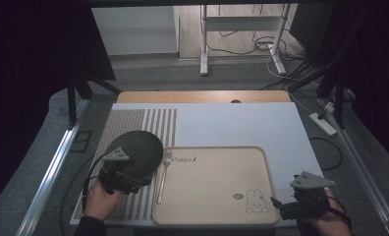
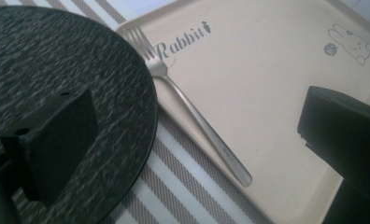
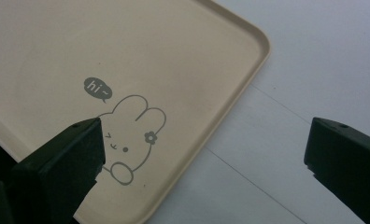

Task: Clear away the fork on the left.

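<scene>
A dark round plate (image 1: pixel 136 147) (image 2: pixel 57 70) lies on a striped placemat (image 1: pixel 133 120) (image 2: pixel 183 186) at the left. To its right, a silver fork (image 1: pixel 162 177) (image 2: pixel 197 121) lies along the left rim of a beige tray (image 1: pixel 212 182) (image 2: pixel 267 70) (image 3: pixel 57 46) printed with a rabbit. My left gripper (image 1: pixel 138 183) (image 2: pixel 197 107) is open at the plate's near edge. One jaw is over the plate, the other over the tray, with the fork between them. My right gripper (image 1: pixel 281 205) (image 3: pixel 206 130) is open, straddling the tray's near right corner.
A white mat (image 1: pixel 241 123) (image 3: pixel 314 60) covers the table beyond and right of the tray. Past the wooden far edge (image 1: pixel 202 96) are a stand's legs (image 1: pixel 205 59), cables and a power strip (image 1: pixel 322 124) on the floor. Metal rails (image 1: pixel 50 172) flank the table.
</scene>
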A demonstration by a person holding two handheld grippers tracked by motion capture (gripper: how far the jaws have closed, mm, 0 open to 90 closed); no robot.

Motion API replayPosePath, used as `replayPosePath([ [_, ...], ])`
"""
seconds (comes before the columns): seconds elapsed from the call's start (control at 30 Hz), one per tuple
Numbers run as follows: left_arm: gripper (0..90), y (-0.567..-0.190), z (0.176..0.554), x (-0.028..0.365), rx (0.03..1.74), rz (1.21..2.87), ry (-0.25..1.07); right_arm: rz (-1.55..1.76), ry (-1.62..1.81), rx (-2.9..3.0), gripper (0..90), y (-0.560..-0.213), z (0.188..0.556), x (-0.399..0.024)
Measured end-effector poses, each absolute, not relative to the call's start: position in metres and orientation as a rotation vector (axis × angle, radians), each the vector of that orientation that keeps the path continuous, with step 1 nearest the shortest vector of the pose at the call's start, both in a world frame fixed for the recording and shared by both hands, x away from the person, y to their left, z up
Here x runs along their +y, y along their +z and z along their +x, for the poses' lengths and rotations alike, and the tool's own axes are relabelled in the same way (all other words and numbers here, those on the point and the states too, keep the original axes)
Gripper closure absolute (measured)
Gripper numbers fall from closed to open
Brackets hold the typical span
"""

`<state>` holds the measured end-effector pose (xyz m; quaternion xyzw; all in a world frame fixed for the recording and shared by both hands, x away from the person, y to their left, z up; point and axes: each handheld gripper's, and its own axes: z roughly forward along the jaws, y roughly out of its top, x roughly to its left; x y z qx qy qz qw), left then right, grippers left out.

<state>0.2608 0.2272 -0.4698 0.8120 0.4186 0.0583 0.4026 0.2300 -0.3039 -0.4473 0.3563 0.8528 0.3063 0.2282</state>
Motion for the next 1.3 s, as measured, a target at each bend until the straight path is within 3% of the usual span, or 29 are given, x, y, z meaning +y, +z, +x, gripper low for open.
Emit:
replayPosePath([
  [1.3, 0.0, -0.478, 0.185, 0.270, 1.226, 1.957, 0.221, 0.998, 0.837, 2.341, 0.0, -0.447, 0.230, -0.304],
])
